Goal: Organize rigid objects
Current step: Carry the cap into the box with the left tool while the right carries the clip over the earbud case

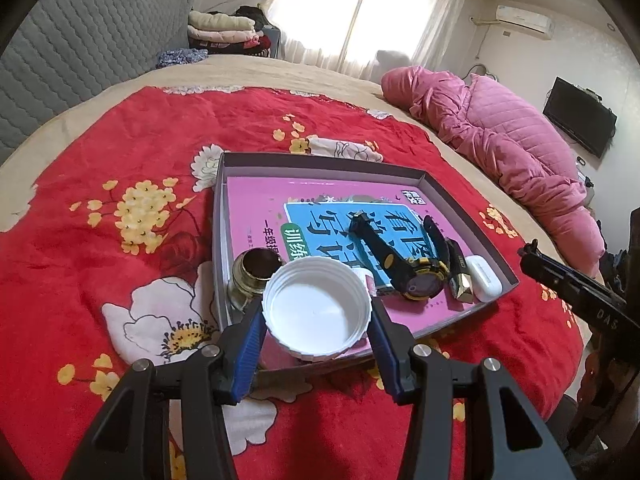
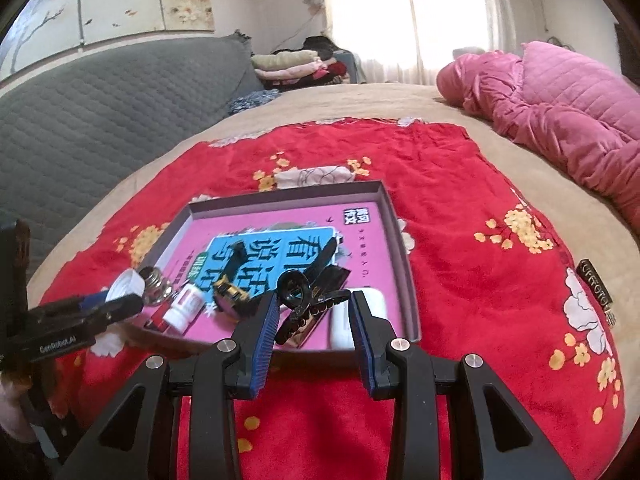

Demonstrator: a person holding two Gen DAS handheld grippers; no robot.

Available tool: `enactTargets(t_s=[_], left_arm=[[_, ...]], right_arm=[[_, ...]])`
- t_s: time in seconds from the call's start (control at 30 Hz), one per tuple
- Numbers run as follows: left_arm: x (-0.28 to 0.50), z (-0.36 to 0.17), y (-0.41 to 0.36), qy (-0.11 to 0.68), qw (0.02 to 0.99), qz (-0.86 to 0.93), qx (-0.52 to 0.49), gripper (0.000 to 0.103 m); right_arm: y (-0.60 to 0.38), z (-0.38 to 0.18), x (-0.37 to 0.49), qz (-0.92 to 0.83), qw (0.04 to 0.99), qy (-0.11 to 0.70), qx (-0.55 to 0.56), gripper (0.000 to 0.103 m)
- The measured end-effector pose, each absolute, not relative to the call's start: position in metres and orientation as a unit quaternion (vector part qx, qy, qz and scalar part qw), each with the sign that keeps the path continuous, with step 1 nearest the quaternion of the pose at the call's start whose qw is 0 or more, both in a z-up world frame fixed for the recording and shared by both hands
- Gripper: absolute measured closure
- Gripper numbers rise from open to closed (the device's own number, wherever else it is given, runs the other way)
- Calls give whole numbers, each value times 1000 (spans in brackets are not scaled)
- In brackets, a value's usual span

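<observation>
Tray [image 1: 224,216] on the bed's red blanket [image 1: 120,140] already holds book, watch [image 1: 420,276], earbud case [image 1: 482,280]. Left tongs [image 1: 318,316] clamp white lid [image 1: 316,312]; right tongs [image 2: 314,312] clamp black hair claw [image 2: 298,296]. Both await placement.

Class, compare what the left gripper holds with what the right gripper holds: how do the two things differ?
The left gripper holds a white plastic lid; the right gripper holds a black hair claw clip. The white plastic lid is round, plain and open side up; the black hair claw clip is glossy, irregular and toothed. The lid spans the whole gap between its fingers; the clip is narrower. Both hang over the near edge of the grey tray.
</observation>
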State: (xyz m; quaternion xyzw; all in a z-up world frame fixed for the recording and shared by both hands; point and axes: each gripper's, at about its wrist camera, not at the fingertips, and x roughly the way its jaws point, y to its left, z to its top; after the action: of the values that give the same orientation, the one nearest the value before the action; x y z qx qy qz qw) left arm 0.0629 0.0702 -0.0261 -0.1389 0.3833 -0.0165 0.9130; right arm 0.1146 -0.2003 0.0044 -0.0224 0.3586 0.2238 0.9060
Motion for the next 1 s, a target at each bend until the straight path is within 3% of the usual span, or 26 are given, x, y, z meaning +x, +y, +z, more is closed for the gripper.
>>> enactTargets(t_s=[1.0], left_arm=[[77, -42, 60, 403, 909, -26, -106, 53]], right_arm=[[-200, -26, 145, 179, 899, 398, -36, 66]])
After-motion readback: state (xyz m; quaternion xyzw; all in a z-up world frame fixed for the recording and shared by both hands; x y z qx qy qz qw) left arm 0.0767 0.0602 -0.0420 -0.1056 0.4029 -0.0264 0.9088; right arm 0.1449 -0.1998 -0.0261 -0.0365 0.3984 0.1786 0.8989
